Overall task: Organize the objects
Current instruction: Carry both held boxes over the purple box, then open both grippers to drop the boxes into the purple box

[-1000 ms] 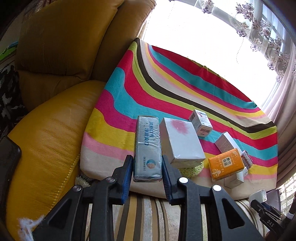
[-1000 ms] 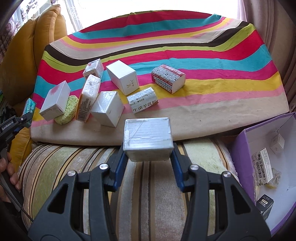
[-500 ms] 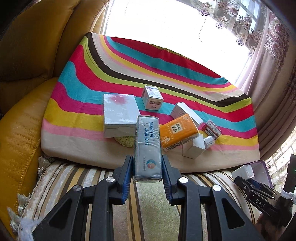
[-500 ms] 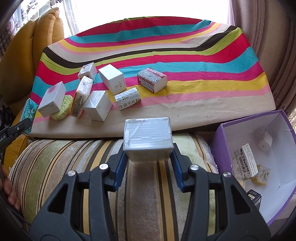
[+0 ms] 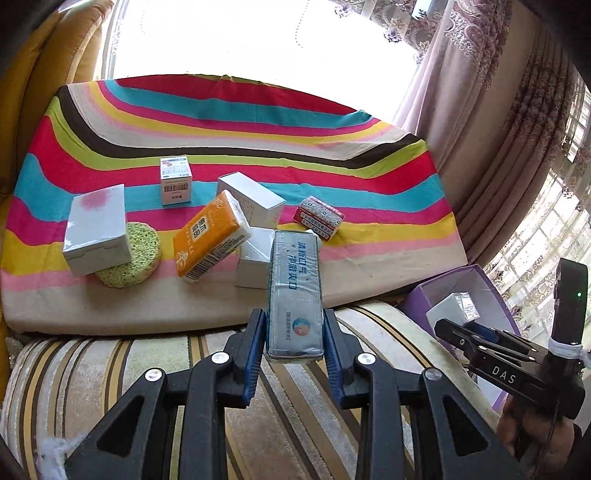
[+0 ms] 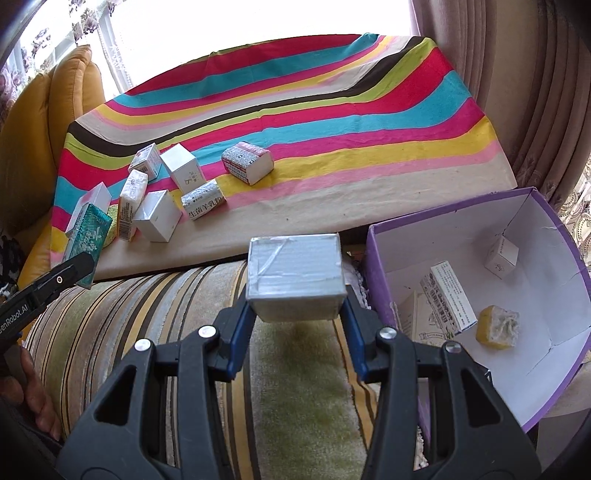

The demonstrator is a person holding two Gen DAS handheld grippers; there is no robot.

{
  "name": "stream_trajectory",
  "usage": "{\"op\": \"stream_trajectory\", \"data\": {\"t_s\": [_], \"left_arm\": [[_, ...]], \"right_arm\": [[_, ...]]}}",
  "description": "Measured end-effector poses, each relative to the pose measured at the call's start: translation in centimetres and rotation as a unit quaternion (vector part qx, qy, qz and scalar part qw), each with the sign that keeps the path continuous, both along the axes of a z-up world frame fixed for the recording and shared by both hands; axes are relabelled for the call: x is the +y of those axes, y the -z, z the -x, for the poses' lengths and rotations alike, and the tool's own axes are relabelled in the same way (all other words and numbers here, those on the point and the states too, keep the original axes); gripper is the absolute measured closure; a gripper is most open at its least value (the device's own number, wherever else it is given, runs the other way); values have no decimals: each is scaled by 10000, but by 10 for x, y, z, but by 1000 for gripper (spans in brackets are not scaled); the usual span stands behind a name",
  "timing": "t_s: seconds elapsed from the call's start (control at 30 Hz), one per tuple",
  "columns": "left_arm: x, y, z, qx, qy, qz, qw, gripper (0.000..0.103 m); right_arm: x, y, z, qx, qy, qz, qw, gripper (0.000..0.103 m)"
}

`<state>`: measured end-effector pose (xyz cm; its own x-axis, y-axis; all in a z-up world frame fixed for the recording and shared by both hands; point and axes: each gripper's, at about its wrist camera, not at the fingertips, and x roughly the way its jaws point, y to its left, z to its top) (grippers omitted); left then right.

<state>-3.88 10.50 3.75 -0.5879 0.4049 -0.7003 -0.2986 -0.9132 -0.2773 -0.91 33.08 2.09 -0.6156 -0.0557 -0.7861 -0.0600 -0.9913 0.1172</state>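
Shifted rightward since the earlier frame: purple box [image 6: 373, 258] now fully seen, lower right. Long blue packet [image 5: 294, 295] clamped by left gripper [image 5: 294, 341]; taped white box [image 6: 296, 277] clamped by right gripper [image 6: 297, 321]. Step judged: carry-over; release inside required.

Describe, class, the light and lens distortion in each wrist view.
Left wrist view: window blown out white, curtain bending with the fisheye. Right wrist view: window again overexposed, striped cloth curving, purple box interior evenly lit, dark corners.
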Motion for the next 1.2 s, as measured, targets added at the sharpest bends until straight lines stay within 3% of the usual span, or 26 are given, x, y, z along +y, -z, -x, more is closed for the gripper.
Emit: {"op": "stream_trajectory", "data": {"t_s": [0.63, 1.2], "left_arm": [[108, 3, -5, -166, 1475, 85, 9889, 71], [200, 2, -12, -106, 2530, 306, 9669, 71]], "right_arm": [[119, -3, -33, 111, 1085, 26, 9940, 54], [193, 2, -63, 115, 1784, 138, 9838, 54]]}}
